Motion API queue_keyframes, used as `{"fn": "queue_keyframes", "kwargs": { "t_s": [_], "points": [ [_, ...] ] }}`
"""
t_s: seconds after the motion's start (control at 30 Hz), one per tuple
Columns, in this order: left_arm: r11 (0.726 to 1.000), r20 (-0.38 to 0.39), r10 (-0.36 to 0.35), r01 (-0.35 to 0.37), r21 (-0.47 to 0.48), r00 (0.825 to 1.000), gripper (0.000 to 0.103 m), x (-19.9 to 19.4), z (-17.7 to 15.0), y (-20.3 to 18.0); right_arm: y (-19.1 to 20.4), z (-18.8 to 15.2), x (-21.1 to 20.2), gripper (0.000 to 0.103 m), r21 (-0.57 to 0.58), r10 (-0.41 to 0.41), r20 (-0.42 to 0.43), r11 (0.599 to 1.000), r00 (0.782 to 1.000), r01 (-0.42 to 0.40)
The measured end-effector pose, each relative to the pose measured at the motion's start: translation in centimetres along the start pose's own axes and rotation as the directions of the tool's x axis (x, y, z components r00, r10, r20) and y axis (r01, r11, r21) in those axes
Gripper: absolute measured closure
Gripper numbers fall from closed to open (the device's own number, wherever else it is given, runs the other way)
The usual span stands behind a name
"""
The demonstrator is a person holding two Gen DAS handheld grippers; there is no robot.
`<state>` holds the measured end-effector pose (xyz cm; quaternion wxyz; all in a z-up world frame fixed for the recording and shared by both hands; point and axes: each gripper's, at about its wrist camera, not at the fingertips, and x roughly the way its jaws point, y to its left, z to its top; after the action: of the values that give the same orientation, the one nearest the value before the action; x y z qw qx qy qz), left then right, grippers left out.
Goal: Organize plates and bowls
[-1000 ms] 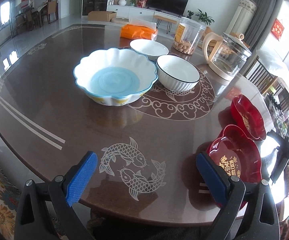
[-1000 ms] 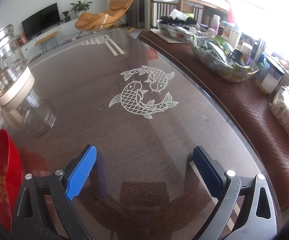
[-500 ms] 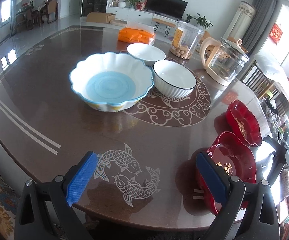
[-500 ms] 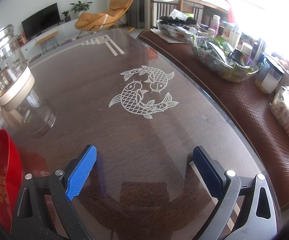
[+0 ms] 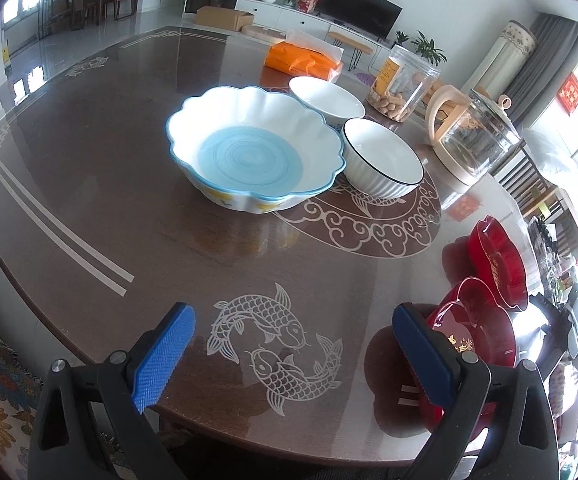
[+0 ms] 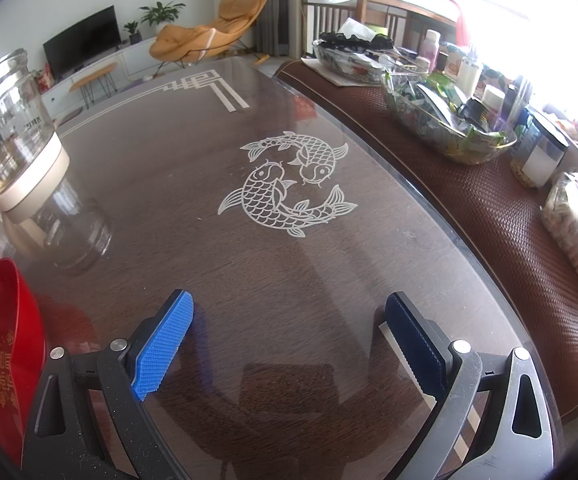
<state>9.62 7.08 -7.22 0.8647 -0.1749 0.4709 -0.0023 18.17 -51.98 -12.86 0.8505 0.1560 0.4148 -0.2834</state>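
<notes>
Sunlit living-room furniture rings a dark glossy table (image 5: pixel 89 184) inlaid with pale fish. Over its near edge hangs the left gripper (image 5: pixel 293 344), blue pads spread wide with nothing between them, which reads to me as a tool not yet committed to any dish. Just off its right finger sits a red scalloped plate (image 5: pixel 481 328), with a second red plate (image 5: pixel 501 260) a little beyond, their rims seeming to overlap, perhaps because they are a pair meant to nest. Farther ahead stands the big blue-and-white scalloped bowl (image 5: pixel 249 152), and touching its far right side a ribbed white bowl (image 5: pixel 385 160), with another white bowl (image 5: pixel 325 100) behind; the small ones look ready to stack. A glass kettle (image 5: pixel 477 136) and a snack jar (image 5: pixel 405 84) stand past them.

Beside it the right gripper (image 6: pixel 289 340) is likewise spread and empty, low over bare table, the nearer red plate just off its left finger, probably its first pick.
</notes>
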Motion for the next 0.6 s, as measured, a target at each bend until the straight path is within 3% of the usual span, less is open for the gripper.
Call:
{"fn": "queue_keyframes", "kwargs": {
  "t_s": [0.6],
  "points": [
    [1.0, -0.026, 0.001, -0.001, -0.01, 1.0, 0.004, 0.32, -0.9, 0.0, -0.02, 0.0, -0.05, 0.004, 0.0, 0.0, 0.0, 1.0, 1.0, 0.0]
  ]
}}
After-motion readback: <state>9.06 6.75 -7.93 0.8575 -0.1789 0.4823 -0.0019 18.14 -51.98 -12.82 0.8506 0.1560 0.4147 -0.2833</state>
